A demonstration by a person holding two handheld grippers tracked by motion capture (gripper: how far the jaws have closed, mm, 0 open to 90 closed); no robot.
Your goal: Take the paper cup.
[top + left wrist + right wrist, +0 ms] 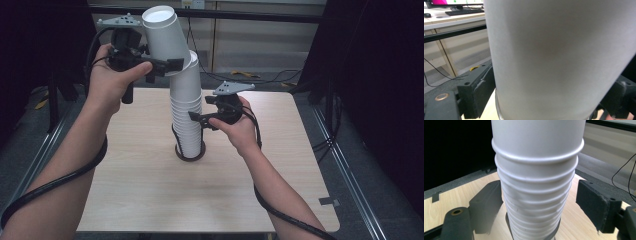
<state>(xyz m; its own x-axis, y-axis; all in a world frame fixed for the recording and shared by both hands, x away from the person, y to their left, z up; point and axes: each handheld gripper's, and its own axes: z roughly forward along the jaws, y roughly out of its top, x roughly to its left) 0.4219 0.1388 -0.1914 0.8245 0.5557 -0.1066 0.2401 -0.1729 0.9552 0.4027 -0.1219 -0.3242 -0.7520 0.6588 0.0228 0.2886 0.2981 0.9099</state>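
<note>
At the left of the high view, the person's left hand [107, 80] is raising the left gripper [167, 62] above the table [150, 190]. Its 2 jaws are clamping 1 white paper cup [162, 32], which is upside down and tilting left, its closed base facing up. The cup's rim is sitting at the top of the stack, touching the uppermost cup there. In the left gripper view the same cup's wall [559, 57] is pressing against a black pad [480, 91] on the left and another at the right edge.

In the middle, 1 tall stack of white paper cups [186, 115] is standing upside down on the light wooden table, inside 1 dark ring [190, 156] at its foot. The stack is leaning slightly. Roughly 10 rolled rims are showing in the right gripper view [537, 190], but the exact count of cups I cannot tell.

To the right, the right hand [240, 130] is holding the right gripper [196, 117] level at the stack's middle. Its 2 jaws are standing apart, 1 on each side of the stack: the left pad [486, 205] is touching or just beside the cups, the right pad [594, 203] is clear of them.

2 black cables [55, 182] are trailing along the forearms.
</note>
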